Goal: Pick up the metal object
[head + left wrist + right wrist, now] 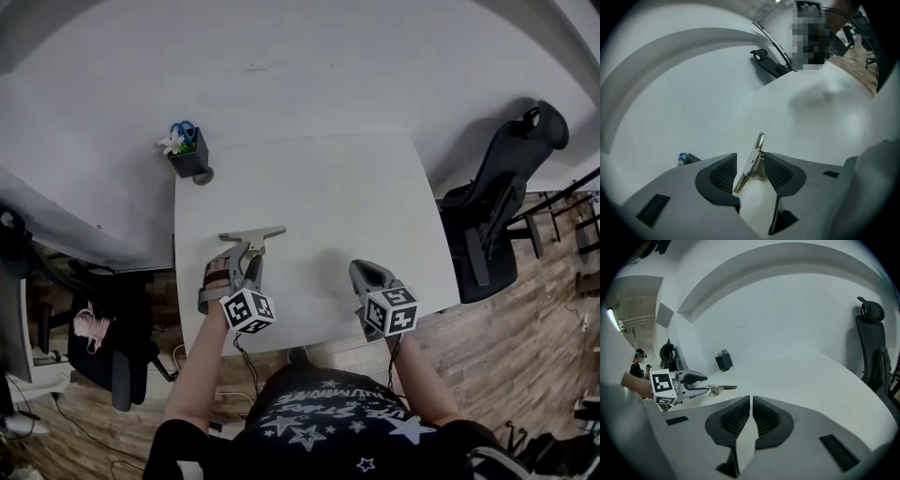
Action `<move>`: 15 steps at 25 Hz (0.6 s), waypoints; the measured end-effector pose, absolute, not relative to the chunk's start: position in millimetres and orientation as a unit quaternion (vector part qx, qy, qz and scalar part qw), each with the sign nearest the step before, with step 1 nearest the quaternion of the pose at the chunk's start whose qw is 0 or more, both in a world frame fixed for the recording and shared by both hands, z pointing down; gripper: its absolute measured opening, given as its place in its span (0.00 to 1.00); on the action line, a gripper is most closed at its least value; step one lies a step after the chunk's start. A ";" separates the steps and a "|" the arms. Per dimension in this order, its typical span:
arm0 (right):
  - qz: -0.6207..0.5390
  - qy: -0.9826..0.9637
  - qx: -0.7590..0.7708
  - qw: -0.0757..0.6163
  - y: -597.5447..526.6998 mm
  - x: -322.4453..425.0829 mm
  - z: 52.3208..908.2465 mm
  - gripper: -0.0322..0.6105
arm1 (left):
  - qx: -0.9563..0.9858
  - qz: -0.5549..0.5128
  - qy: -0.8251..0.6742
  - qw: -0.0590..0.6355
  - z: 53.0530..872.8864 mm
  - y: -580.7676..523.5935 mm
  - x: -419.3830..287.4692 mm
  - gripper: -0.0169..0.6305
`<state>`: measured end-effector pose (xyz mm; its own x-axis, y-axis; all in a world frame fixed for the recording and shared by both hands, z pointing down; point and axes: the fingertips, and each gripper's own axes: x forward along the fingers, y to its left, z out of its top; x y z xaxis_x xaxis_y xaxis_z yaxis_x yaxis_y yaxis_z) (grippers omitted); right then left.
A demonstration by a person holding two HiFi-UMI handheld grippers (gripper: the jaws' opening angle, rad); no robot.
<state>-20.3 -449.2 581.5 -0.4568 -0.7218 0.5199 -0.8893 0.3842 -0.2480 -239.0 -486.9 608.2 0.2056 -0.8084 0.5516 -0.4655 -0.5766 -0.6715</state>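
Observation:
The metal object (pixel 251 234) is a flat T-shaped piece on the white table (pixel 328 197), just beyond my left gripper (pixel 246 253). In the left gripper view it (pixel 752 161) stands edge-on between the two dark pads, close to the right one, with a gap to the left pad. My left gripper (pixel 750 171) is open around it. The right gripper view shows the left gripper (pixel 705 384) from the side, the metal object (pixel 723 388) at its fingertips. My right gripper (pixel 361 274) rests near the table's front edge, shut and empty (pixel 752 416).
A black holder with scissors and a flower (pixel 190 155) stands at the table's far left corner. A black office chair (pixel 497 216) is to the right of the table, another chair (pixel 103 356) to the left. A white wall lies behind. A person (pixel 637 365) stands far off.

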 end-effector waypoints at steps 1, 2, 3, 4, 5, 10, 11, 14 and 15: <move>0.253 -0.814 0.495 0.167 -449.1 -19.1 582.7 0.13 | -0.752 -0.475 0.416 0.188 611.8 -488.3 -238.5 0.32; 0.254 -0.813 0.497 0.168 -449.2 -17.6 583.8 0.13 | -0.750 -0.481 0.412 0.192 615.1 -489.8 -238.4 0.32; 0.255 -0.811 0.498 0.169 -449.4 -16.0 584.7 0.13 | -0.747 -0.486 0.409 0.197 618.0 -491.5 -238.5 0.32; 0.255 -0.810 0.499 0.170 -449.5 -14.5 585.5 0.13 | -0.744 -0.492 0.406 0.201 620.5 -493.1 -238.7 0.32; 0.256 -0.809 0.501 0.170 -449.7 -13.3 586.1 0.13 | -0.740 -0.497 0.405 0.204 622.8 -494.5 -239.1 0.32; 0.263 -0.805 0.504 0.168 -449.7 -9.5 589.6 0.13 | -0.716 -0.525 0.403 0.221 632.8 -500.1 -244.0 0.32; 0.264 -0.805 0.504 0.168 -449.6 -9.2 590.3 0.13 | -0.714 -0.529 0.402 0.224 634.0 -501.0 -244.5 0.31; 0.266 -0.804 0.505 0.168 -450.6 -8.7 592.7 0.13 | -0.703 -0.539 0.396 0.240 636.3 -505.0 -244.6 0.29; 0.267 -0.804 0.505 0.168 -451.4 -8.8 593.1 0.13 | -0.698 -0.543 0.395 0.248 636.2 -506.8 -244.6 0.27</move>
<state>-8.8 -451.4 593.1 -0.4344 -0.7220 0.5386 -0.9007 0.3481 -0.2598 -244.6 -506.8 636.2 0.0982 -0.8213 0.5620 -0.2821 -0.5646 -0.7757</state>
